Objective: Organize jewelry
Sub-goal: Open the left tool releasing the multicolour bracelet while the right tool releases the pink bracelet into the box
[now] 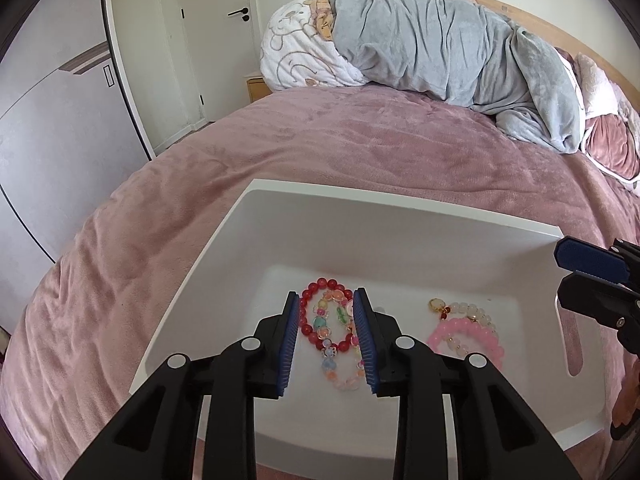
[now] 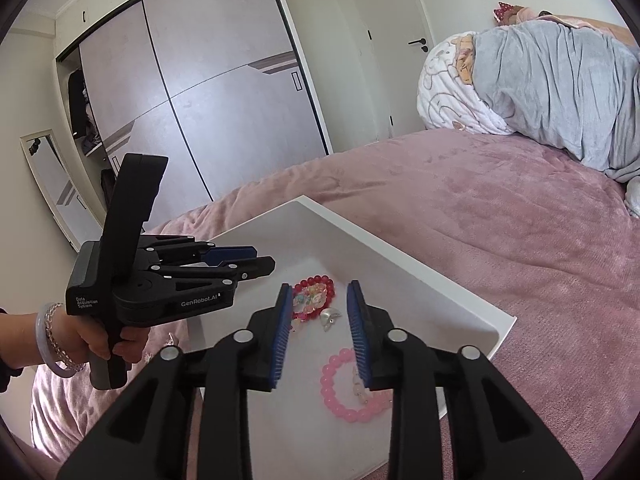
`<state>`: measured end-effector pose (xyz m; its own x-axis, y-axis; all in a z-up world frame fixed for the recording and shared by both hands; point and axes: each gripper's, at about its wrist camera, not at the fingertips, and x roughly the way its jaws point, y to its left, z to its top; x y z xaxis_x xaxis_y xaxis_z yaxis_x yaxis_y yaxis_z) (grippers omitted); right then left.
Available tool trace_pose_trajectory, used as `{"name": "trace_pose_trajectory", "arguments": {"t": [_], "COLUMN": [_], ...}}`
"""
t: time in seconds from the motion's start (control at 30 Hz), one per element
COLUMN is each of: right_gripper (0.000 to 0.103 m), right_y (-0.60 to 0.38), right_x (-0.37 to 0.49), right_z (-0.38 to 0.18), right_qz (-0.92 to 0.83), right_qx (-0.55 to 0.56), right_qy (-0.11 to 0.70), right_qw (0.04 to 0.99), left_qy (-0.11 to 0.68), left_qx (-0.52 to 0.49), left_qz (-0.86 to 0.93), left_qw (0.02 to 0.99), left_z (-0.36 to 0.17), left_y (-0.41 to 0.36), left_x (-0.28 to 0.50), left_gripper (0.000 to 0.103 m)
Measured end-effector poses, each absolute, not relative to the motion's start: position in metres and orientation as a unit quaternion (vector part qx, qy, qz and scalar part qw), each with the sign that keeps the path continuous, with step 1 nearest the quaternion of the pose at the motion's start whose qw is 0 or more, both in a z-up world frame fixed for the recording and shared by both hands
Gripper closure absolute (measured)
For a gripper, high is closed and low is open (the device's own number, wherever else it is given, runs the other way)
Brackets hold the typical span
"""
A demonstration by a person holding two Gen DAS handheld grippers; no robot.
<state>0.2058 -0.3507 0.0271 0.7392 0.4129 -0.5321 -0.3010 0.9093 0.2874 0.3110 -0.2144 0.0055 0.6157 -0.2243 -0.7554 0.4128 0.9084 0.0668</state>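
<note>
My left gripper [image 1: 326,340], jaws spread and empty, hovers with the red bracelet [image 1: 320,318] directly between them (right gripper [image 2: 318,334] likewise spread).

White tray [image 1: 256,240]: smooth plastic, a bit shiny. Bed cover [image 1: 140,220] all around tray: pink cloth, soft & fuzzy, matt. Grey blanket [image 1: 460,52] far behind tray: fluffy cloth. In tray: red bead bracelet [image 1: 310,320] looks like shiny glass or plastic; pink bead bracelet [image 2: 344,392] glossy, milky. Left gripper [image 1: 326,342] & right gripper [image 2: 316,332]: matt black plastic, blue ribbed rubbery pads [image 1: 288,344]. Wardrobe doors [image 2: 224,80] behind tray: smooth, matt.
</note>
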Motion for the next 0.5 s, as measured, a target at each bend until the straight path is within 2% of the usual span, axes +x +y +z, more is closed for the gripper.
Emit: {"name": "trace_pose_trajectory", "arguments": {"t": [0.13, 0.27, 0.43, 0.5], "right_gripper": [0.069, 0.057, 0.053, 0.048], "right_y": [-0.346, -0.338, -0.322, -0.315], "right_x": [0.201, 0.195, 0.184, 0.18], "right_z": [0.035, 0.047, 0.06, 0.064], "right_qz": [0.192, 0.191, 0.19, 0.191], "right_qx": [0.08, 0.068, 0.03, 0.022], "right_qy": [0.3, 0.287, 0.272, 0.269], "right_qw": [0.931, 0.936, 0.943, 0.944], "left_qy": [0.387, 0.362, 0.336, 0.331], "left_qx": [0.109, 0.093, 0.078, 0.071], "left_qz": [-0.173, -0.164, -0.145, -0.135], "left_qw": [0.899, 0.913, 0.927, 0.931], "left_z": [0.019, 0.041, 0.066, 0.074], "left_y": [-0.204, -0.186, -0.153, -0.137], "left_x": [0.302, 0.289, 0.272, 0.266], "left_gripper": [0.067, 0.058, 0.05, 0.041]}}
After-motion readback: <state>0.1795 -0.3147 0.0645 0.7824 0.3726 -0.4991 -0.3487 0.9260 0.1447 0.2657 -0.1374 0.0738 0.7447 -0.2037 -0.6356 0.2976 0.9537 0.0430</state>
